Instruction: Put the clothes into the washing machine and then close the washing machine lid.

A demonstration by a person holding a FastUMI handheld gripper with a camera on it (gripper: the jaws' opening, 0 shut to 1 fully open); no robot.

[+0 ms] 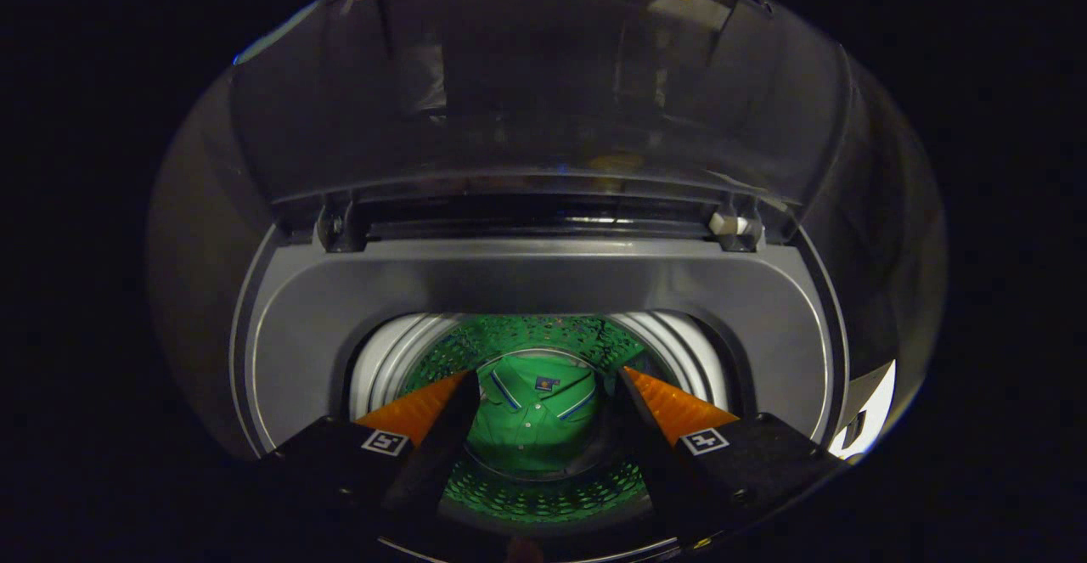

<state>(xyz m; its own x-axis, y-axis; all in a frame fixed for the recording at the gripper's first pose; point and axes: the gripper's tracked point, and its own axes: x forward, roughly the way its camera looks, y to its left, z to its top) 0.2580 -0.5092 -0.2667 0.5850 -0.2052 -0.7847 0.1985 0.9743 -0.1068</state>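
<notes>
The gripper (543, 380) has two fingers with bright orange wedge-shaped pads (416, 410), each tapering to a point at the tip. The orange surfaces look finely ribbed, most clearly on the right pad (679, 406). The inner face of each finger is matte black and forms a dark slanted edge alongside the orange. Behind the pads, each finger widens into a blocky black housing with flat tops and rounded corners. On each housing sits a small white square tag printed with a black pattern, one on the left (385, 441) and one on the right (704, 441). The fingers stand spread apart, with a wide gap between their tips.
</notes>
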